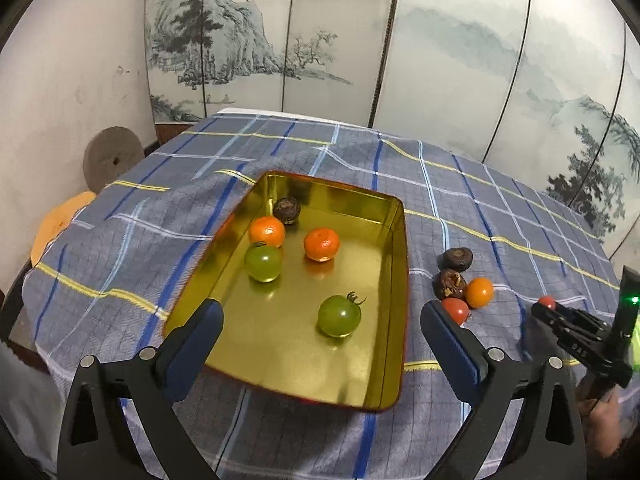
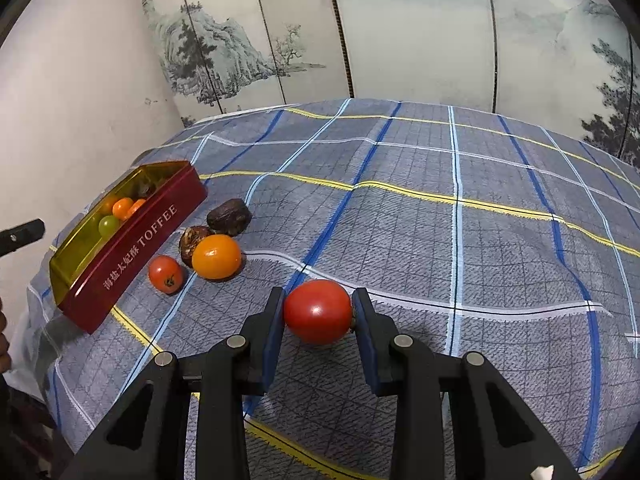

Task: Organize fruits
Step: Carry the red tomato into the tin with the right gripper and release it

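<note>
A red toffee tin (image 1: 396, 264) with a gold inside holds two green tomatoes (image 1: 339, 315), two oranges (image 1: 321, 244) and a dark fruit (image 1: 287, 209). My left gripper (image 1: 322, 344) is open and empty just above the tin's near end. My right gripper (image 2: 318, 314) is shut on a red tomato (image 2: 318, 311), low over the cloth. It also shows in the left wrist view (image 1: 546, 303). On the cloth right of the tin (image 2: 132, 248) lie a small red tomato (image 2: 165, 274), an orange tomato (image 2: 216, 257) and two dark fruits (image 2: 229, 216).
The table carries a blue plaid cloth (image 2: 440, 220). A painted folding screen (image 1: 400, 40) stands behind it. A white wall, a grey stone disc (image 1: 112, 158) and an orange stool (image 1: 60, 220) are at the left.
</note>
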A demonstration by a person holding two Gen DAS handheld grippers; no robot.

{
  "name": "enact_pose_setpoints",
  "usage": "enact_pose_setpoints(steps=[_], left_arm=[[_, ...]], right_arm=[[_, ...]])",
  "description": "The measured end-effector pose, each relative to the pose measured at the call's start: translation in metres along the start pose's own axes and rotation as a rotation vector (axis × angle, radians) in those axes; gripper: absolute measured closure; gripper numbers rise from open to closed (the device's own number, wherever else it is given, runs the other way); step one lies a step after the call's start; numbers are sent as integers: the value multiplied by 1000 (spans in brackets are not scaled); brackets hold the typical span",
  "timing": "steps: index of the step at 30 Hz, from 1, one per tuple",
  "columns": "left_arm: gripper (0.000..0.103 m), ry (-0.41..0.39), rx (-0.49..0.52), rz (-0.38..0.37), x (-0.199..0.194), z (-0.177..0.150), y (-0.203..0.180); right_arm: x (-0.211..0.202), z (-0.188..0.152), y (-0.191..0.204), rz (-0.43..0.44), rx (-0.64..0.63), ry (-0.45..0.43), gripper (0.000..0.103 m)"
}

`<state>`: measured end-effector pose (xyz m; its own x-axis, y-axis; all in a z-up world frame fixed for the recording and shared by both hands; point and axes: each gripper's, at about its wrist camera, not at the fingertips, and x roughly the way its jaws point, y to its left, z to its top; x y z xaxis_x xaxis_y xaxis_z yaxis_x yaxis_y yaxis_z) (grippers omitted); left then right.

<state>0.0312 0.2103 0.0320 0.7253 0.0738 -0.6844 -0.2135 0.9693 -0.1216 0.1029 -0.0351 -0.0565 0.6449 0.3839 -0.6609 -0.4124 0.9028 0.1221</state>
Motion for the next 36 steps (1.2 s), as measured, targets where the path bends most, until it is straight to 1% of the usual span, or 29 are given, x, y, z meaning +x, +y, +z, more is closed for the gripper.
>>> enact_pose_setpoints(steps=[2, 5, 8, 10, 14, 17, 19, 22, 24, 29, 33, 36], left_arm=[[4, -38, 8, -8, -11, -4, 4], [4, -57, 5, -25, -22, -8, 13], [4, -76, -18, 28, -29, -12, 26], [4, -74, -30, 55, -29, -16, 36], [4, -56, -62, 91, -27, -23, 54], [4, -43, -60, 131, -26, -26, 62], [4, -43, -73, 143, -27, -29, 68], [4, -39, -104, 140, -28, -29, 78], [4, -42, -116, 148, -30, -29, 84], [4, -46, -112, 183, -34, -30, 94], [4, -52, -112, 213, -37, -31, 103], [4, -59, -104, 234, -38, -32, 108]], right_arm=[[-1, -1, 3, -2, -9, 0, 72], [-8, -2, 6, 15, 6, -11, 72], [-17, -3, 17, 36, -5, -22, 72], [-22, -2, 28, 58, -23, -28, 72], [-28, 6, 58, 108, -76, -36, 72], [-30, 14, 86, 158, -104, -45, 72], [-31, 22, 106, 198, -128, -51, 72], [-28, 33, 139, 248, -181, -49, 72], [-24, 39, 160, 276, -216, -41, 72], [-2, 47, 207, 336, -285, 3, 71], [21, 49, 233, 373, -301, 56, 71], [39, 50, 247, 383, -301, 102, 71]])
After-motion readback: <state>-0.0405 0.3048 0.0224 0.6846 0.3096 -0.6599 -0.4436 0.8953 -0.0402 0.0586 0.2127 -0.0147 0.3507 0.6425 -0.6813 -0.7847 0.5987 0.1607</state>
